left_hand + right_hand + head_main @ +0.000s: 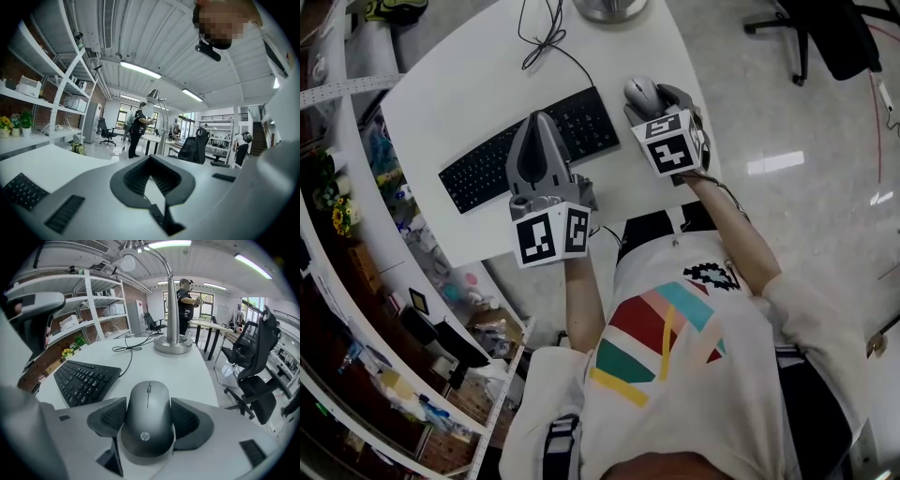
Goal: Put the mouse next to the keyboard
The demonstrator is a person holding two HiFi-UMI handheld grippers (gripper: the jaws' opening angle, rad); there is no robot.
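A grey mouse (642, 92) (147, 420) sits just right of the black keyboard (530, 150) (86, 380) on the white table (459, 84). My right gripper (652, 101) (147, 414) is shut on the mouse, one ribbed pad pressed against each side. I cannot tell whether the mouse rests on the table or hangs just above it. My left gripper (540, 122) (152, 164) hovers over the keyboard's near edge, shut and empty. In the left gripper view only a corner of the keyboard (21, 190) shows at lower left.
A lamp's round metal base (609, 7) (173, 343) stands at the table's far edge, with the keyboard's cable (546, 42) looped beside it. Shelves (356, 234) crowd the left side. A black office chair (825, 33) stands on the floor at the right. People stand in the background.
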